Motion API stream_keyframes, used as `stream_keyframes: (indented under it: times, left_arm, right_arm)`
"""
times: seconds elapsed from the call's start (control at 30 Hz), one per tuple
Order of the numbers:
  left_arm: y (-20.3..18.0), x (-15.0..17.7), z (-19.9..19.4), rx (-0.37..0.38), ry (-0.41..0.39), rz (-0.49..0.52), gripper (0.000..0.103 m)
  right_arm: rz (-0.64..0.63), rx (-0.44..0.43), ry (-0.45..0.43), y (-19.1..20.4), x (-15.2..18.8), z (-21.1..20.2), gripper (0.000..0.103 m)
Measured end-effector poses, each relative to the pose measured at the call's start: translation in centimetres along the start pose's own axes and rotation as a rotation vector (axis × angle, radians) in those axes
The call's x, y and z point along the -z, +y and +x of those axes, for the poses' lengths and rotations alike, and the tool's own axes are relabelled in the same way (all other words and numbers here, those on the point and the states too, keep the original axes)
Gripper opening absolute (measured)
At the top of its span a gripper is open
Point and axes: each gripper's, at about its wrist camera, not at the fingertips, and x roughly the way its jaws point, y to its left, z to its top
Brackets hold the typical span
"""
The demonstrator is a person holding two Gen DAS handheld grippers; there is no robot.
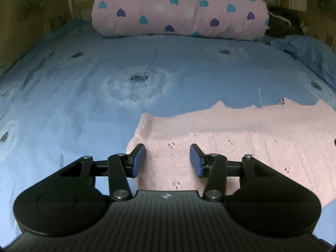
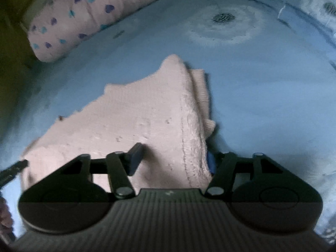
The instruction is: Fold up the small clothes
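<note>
A pale pink knitted garment [image 1: 241, 147] lies flat on the blue bed sheet [image 1: 84, 105]. My left gripper [image 1: 168, 159] is open over the garment's left part, both blue pads just above the knit with nothing pinched. In the right wrist view the same garment [image 2: 136, 109] shows a folded sleeve along its right side. My right gripper [image 2: 174, 161] straddles that right edge. Its left finger sits over the cloth, and the raised hem half hides its right finger. The jaws stand wide with the cloth between them, and the pads do not press on it.
A rolled pink quilt with heart print [image 1: 180, 8] lies across the head of the bed, also seen in the right wrist view [image 2: 88, 14]. Dark clothing [image 1: 281, 23] is piled at the back right. The sheet [image 2: 262, 94] carries white dandelion prints. Wooden walls close in the left side.
</note>
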Motion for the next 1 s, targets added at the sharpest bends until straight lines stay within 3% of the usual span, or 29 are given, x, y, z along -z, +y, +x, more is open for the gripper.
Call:
stream_keyframes:
  times: [0.07,0.17,0.27,0.47,0.63,1.0]
  left_arm:
    - [0.3,-0.4,-0.2,-0.007,-0.011,0.010,0.054]
    - [1.0,-1.2,-0.2,-0.048,-0.015,-0.024,0.059]
    - [2.0,-1.2,-0.1,-0.013,-0.009,-0.058,0.062]
    - [3.2,-1.3,0.3,-0.024,0.007,-0.093,0.062]
    - [3.8,-0.9,0.2,-0.045,0.008,-0.083,0.062]
    - [5.1,-0.3,0.0,-0.050,0.010,-0.077,0.063]
  right_arm:
    - [-0.008,-0.014,-0.008,0.0,0.0,0.1,0.056]
    - [-0.017,-0.022,-0.049,0.1,0.2,-0.2,0.028]
    - [0.037,-0.062,-0.103,0.2,0.1,-1.5,0.026]
    - [-0.011,-0.113,-0.168,3.8,-0.4,-3.9,0.025]
    - [-0.099,-0.195,-0.159,8.0,-0.9,-4.2,0.025]
    - [-0.182,-0.269,-0.142,15.5,-0.9,-3.2,0.025]
